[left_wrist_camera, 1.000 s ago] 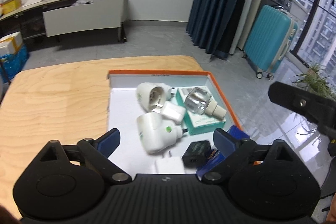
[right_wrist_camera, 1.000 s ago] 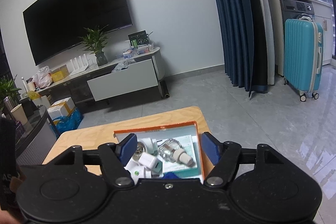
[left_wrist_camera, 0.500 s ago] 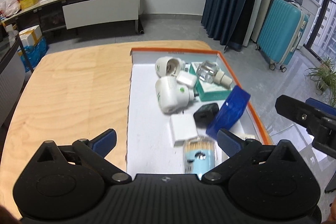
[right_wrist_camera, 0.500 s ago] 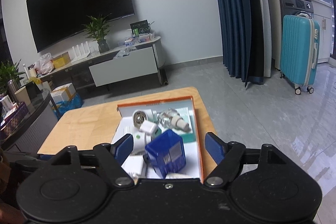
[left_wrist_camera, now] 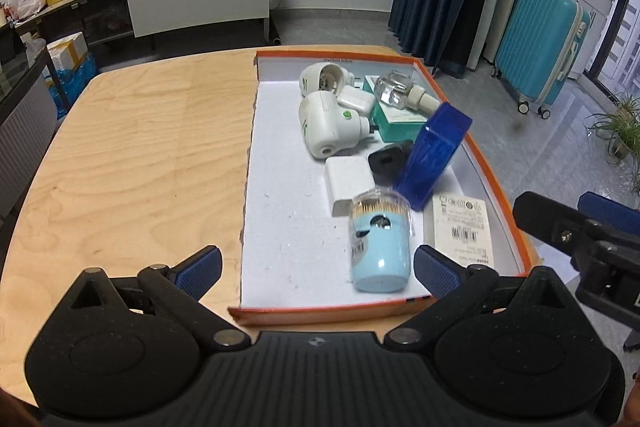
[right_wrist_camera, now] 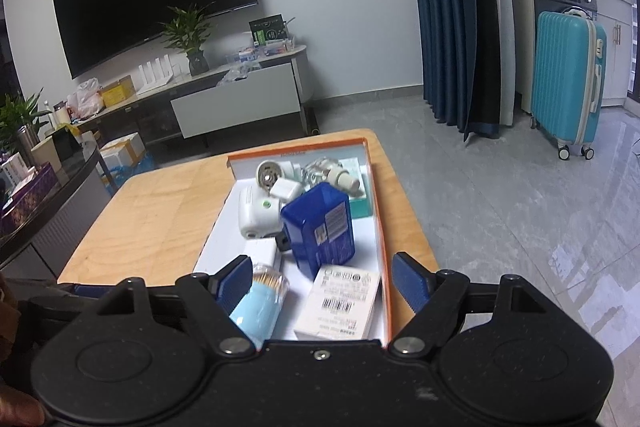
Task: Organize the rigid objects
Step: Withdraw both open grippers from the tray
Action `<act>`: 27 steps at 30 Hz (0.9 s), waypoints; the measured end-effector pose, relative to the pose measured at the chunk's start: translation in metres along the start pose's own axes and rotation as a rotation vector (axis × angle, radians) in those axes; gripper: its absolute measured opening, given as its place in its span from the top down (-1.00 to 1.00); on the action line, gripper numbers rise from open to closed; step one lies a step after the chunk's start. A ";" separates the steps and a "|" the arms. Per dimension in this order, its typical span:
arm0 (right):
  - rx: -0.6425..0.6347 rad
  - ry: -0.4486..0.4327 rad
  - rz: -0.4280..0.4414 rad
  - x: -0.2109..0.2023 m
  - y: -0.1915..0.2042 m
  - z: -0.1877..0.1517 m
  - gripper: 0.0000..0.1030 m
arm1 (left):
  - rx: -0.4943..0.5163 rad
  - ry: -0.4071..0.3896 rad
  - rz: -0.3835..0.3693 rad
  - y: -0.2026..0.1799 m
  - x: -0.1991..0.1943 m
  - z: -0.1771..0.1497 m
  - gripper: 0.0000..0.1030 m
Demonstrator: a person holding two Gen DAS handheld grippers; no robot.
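Both grippers (left_wrist_camera: 316, 267) (right_wrist_camera: 326, 281) gape empty over the orange-rimmed tray (left_wrist_camera: 486, 163) of white plugs (left_wrist_camera: 326, 125).

dim, cool indoor light, window glare at right, strong fisheye bending, soft edges

Left wrist view steep down onto orange-rimmed tray (left_wrist_camera: 486, 169) from its near end, close, table (left_wrist_camera: 140, 155) alongside, right wrist view shallower, from near right corner, room beyond, both sharing tray (right_wrist_camera: 383, 235) contents.
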State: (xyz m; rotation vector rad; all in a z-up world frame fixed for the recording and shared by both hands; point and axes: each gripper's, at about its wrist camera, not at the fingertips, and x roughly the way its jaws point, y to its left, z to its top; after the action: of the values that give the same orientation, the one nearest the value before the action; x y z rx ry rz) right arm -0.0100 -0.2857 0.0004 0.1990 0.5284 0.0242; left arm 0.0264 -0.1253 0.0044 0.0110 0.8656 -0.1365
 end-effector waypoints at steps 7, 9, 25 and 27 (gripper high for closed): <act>-0.008 0.002 -0.002 -0.005 0.000 -0.005 -0.78 | -0.012 0.010 0.009 0.001 -0.002 -0.009 -1.00; -0.009 -0.001 -0.002 -0.006 0.001 -0.006 -0.78 | -0.012 0.011 0.010 0.001 -0.002 -0.010 -1.00; -0.014 0.003 -0.001 -0.008 0.002 -0.006 -0.79 | 0.006 0.012 -0.010 -0.004 -0.003 -0.012 -1.00; -0.015 0.004 -0.001 -0.008 0.002 -0.006 -0.79 | 0.014 0.012 -0.017 -0.005 -0.003 -0.013 -1.00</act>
State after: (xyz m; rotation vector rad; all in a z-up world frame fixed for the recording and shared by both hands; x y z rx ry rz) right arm -0.0197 -0.2832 -0.0008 0.1840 0.5318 0.0275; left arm 0.0140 -0.1292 -0.0011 0.0176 0.8764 -0.1589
